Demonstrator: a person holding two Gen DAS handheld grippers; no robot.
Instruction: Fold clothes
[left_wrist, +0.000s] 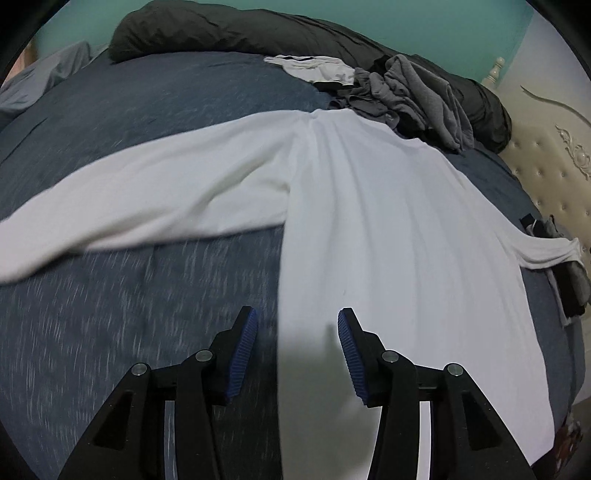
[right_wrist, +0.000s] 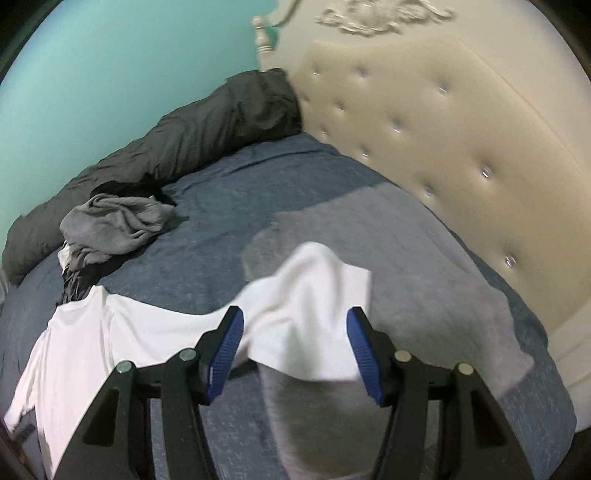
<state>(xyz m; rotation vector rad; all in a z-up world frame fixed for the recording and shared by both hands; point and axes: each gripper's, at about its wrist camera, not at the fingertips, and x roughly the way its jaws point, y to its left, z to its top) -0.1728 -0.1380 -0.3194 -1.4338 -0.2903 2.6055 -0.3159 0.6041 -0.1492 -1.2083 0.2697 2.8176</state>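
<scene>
A white long-sleeved shirt (left_wrist: 369, 221) lies spread flat on the blue bed cover (left_wrist: 110, 314), with one sleeve (left_wrist: 147, 192) stretched out to the left. My left gripper (left_wrist: 297, 321) hovers open over the shirt's left side edge, its blue pads (left_wrist: 243, 343) apart with nothing between them. In the right wrist view the shirt's body (right_wrist: 92, 339) is at the lower left and its other sleeve (right_wrist: 314, 288) runs under my right gripper (right_wrist: 295, 317). That gripper is open, and the sleeve end rests loosely on a flat grey cloth (right_wrist: 424, 277) below the jaws.
A heap of crumpled grey and dark clothes (left_wrist: 417, 99) (right_wrist: 114, 225) sits at the far side of the bed. A dark rolled duvet (left_wrist: 221, 33) (right_wrist: 207, 125) lines the teal wall. The cream tufted headboard (right_wrist: 443, 147) bounds the right. More clothes (left_wrist: 569, 280) lie beside the headboard.
</scene>
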